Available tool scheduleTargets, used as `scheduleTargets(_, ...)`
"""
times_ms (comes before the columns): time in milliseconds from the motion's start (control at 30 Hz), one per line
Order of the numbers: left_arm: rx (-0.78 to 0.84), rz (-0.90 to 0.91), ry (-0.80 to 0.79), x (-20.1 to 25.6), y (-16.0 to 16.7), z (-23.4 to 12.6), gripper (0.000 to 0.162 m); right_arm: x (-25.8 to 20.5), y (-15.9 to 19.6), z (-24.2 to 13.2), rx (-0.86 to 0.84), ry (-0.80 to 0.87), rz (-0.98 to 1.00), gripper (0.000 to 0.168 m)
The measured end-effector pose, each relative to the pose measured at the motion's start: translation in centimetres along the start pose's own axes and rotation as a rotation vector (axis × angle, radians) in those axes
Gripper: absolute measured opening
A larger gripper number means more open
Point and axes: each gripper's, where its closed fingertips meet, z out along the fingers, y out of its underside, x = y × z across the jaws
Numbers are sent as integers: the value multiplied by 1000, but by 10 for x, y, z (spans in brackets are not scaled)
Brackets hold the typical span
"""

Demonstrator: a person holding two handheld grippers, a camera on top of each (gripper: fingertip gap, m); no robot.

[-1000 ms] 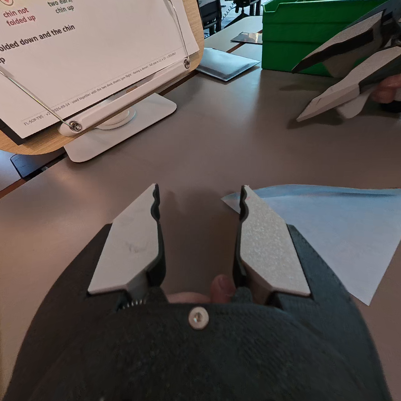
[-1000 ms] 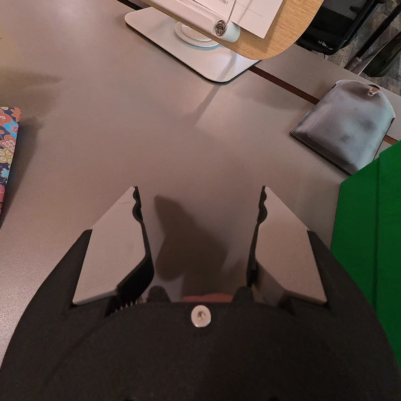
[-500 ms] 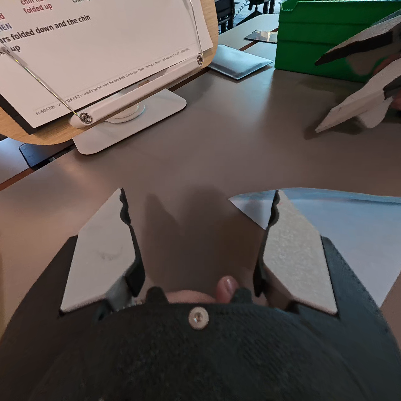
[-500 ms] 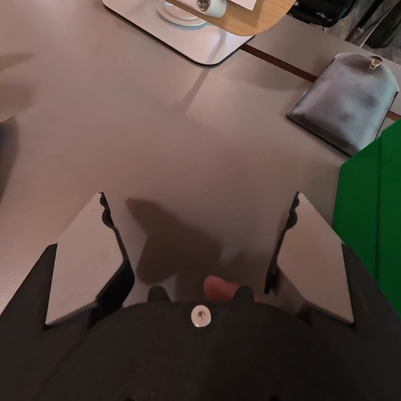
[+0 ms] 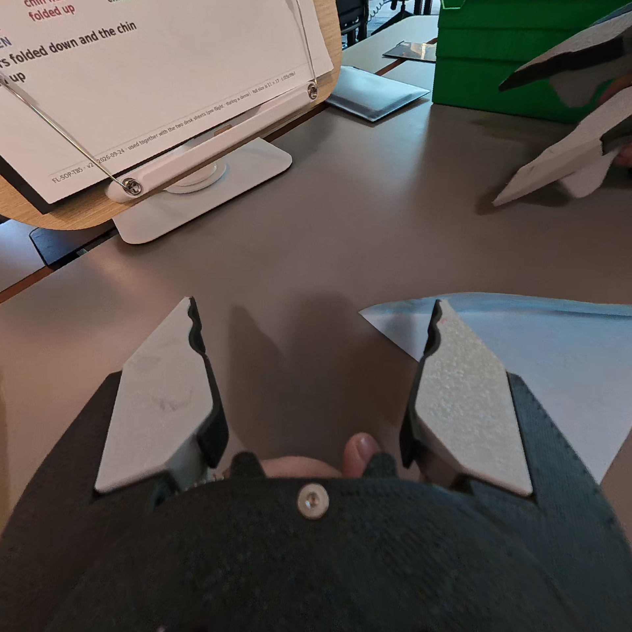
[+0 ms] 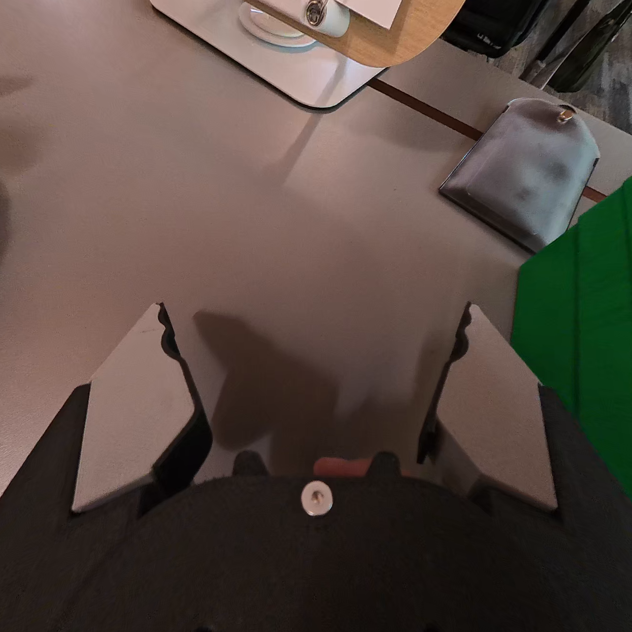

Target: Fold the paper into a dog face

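A pale blue paper, folded into a triangle, lies flat on the grey table at the right of the left wrist view. Its left corner points between my left fingers. My left gripper is open and empty, with its right finger over the paper's left corner. My right gripper is open and empty above bare table. It also shows at the far right of the left wrist view, beyond the paper. The paper does not show in the right wrist view.
A wooden document stand with a printed sheet and white base stands at the back left. A green bin stands at the back right, also at the right edge of the right wrist view. A grey pouch lies beside it.
Both grippers have opened wider. The left gripper shifted slightly right over the paper's corner. The right gripper moved forward toward the document stand.
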Motion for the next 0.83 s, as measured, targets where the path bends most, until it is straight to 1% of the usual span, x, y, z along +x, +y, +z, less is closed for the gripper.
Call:
scheduleTargets(233,-22,26,-9,2,2,2,122,-1,1,0,-2,-5,-4,155)
scheduleTargets(833,-29,50,-10,4,3,3,115,-3,0,0,-3,-9,-25,148)
